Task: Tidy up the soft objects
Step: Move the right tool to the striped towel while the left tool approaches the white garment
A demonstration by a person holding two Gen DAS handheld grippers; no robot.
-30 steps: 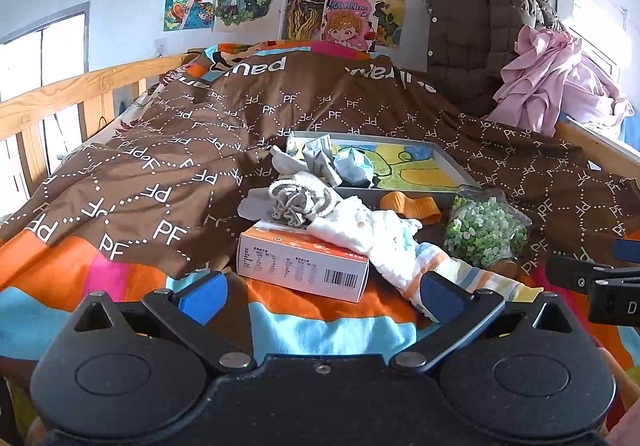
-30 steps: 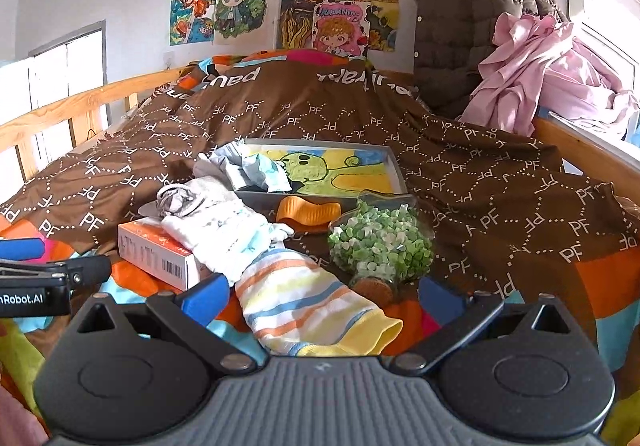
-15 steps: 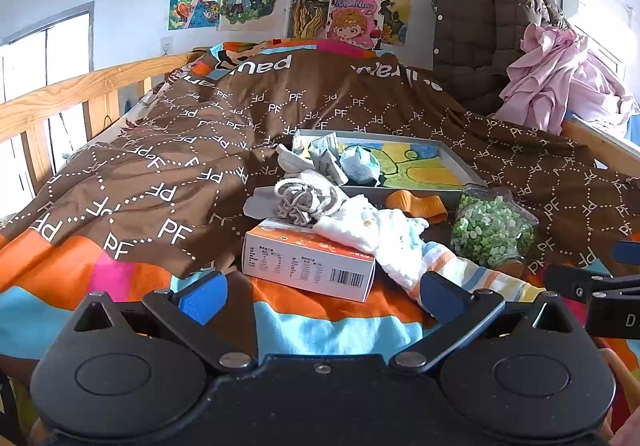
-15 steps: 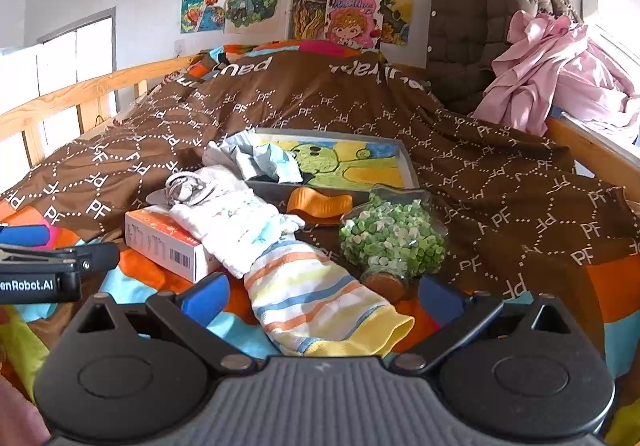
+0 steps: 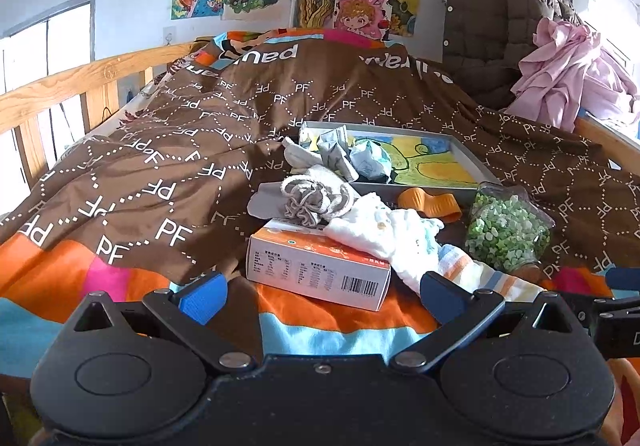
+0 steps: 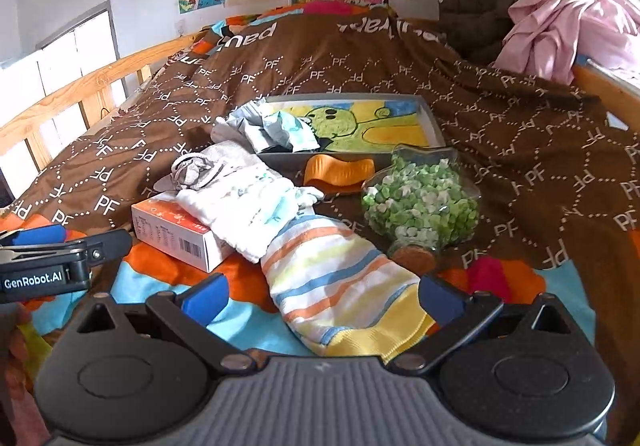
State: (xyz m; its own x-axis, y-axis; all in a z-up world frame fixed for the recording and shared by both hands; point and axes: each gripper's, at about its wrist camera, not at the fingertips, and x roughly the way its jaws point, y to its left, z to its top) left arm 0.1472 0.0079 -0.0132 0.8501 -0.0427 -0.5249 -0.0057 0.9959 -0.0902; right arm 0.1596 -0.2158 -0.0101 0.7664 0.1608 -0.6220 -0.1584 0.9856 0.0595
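Both grippers hover wide open and empty over the near end of a bed: the right gripper (image 6: 322,292) has its blue-padded fingers spread either side of a striped sock (image 6: 344,286), while the left gripper (image 5: 320,292) is spread in front of an orange-and-white box (image 5: 318,270). From the right wrist view the left gripper shows side-on at the left edge.

Just past the fingers, the striped sock lies on the bedspread (image 5: 160,150) with its yellow cuff nearest the camera. A white baby garment (image 6: 244,206) overlaps the sock's far end and drapes across the box. A bunched grey-and-cream sock (image 5: 308,200) sits at the box's far edge.

Behind these lies a grey tray (image 5: 472,162) with a cartoon-printed base, holding crumpled pale-blue and grey cloths (image 5: 352,158) in its left end. An orange curved object (image 5: 432,202) rests against the tray's near wall. To the right, near the sock, a jar (image 6: 420,202) of green and white pieces lies on its side, cork toward the camera.

At the bed's far right corner hang a brown quilted jacket (image 5: 496,18) and pink clothing (image 5: 564,70).
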